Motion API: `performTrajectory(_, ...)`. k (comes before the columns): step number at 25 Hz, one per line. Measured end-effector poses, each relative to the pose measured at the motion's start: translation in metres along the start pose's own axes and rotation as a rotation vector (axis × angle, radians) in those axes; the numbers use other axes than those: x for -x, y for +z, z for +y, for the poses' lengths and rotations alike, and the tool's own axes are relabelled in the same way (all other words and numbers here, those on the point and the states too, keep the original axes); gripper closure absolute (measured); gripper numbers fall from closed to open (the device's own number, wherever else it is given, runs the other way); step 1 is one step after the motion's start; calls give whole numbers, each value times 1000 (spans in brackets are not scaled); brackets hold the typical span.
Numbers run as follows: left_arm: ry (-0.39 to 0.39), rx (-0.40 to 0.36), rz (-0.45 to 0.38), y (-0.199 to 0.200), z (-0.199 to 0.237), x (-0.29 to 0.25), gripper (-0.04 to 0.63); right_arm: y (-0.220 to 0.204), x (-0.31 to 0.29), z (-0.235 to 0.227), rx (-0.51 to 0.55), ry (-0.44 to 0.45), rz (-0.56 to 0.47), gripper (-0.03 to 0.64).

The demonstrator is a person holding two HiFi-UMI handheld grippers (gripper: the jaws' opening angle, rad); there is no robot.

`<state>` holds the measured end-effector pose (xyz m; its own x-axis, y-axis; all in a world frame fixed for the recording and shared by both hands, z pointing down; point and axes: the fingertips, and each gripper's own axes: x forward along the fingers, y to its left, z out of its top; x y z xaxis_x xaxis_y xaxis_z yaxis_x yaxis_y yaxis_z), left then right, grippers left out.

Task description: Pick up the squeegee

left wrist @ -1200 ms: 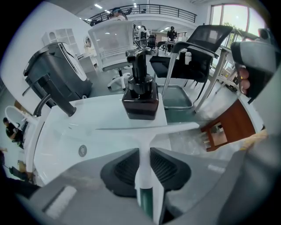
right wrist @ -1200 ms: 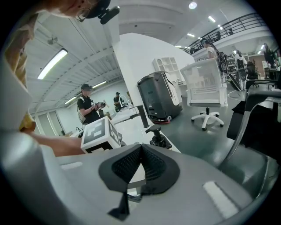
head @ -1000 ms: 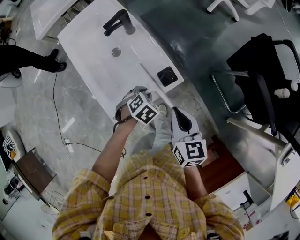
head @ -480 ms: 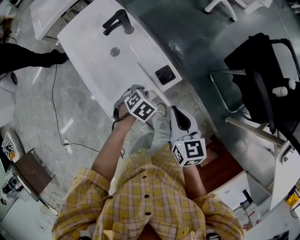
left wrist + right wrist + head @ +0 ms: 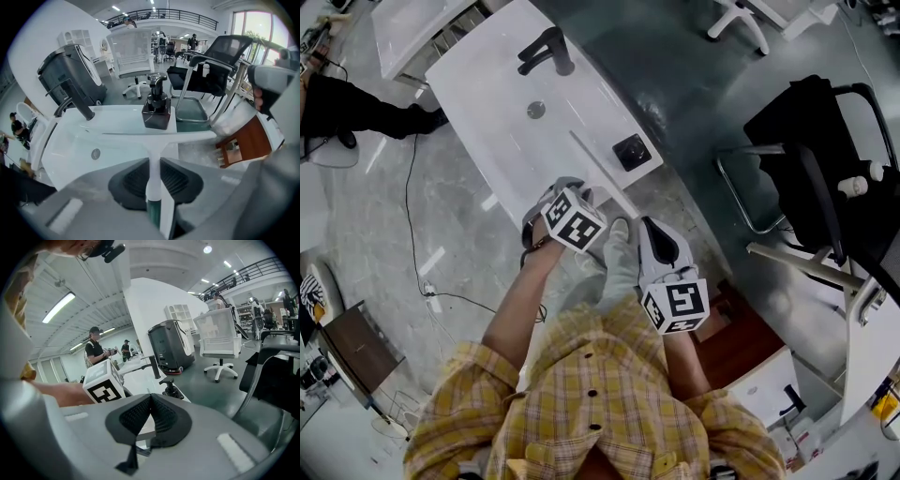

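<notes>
Clamping the squeegee (image 5: 155, 137) by its handle, the left hand-held gripper (image 5: 153, 162) has just been closing; the right hand-held gripper (image 5: 151, 397) holds nothing, jaws together.

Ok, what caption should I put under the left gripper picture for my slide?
The left gripper, jaws just closed on the handle of the white squeegee, holds it at the sink.

Between the black ribbed fingers (image 5: 131, 180) of the left gripper (image 5: 153, 161) the squeegee (image 5: 140, 136) is showing white, going dark green lower down — beyond the fingertips, a white sink (image 5: 117, 123) and black dispenser (image 5: 156, 117); behind them, a yellow plaid shirt (image 5: 600, 412).
</notes>
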<state>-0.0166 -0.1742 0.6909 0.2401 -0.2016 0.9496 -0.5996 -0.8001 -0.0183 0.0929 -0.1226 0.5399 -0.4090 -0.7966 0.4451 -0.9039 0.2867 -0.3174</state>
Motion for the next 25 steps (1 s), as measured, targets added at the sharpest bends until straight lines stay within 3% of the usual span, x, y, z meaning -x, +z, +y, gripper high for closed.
performTrajectory(12, 79, 100, -168, -4, 4, 58, 518, 2, 24, 32, 61, 43, -12, 618)
performTrajectory(25, 114, 363, -465, -10, 13, 127, 520, 9, 48, 69, 114, 46, -38, 618)
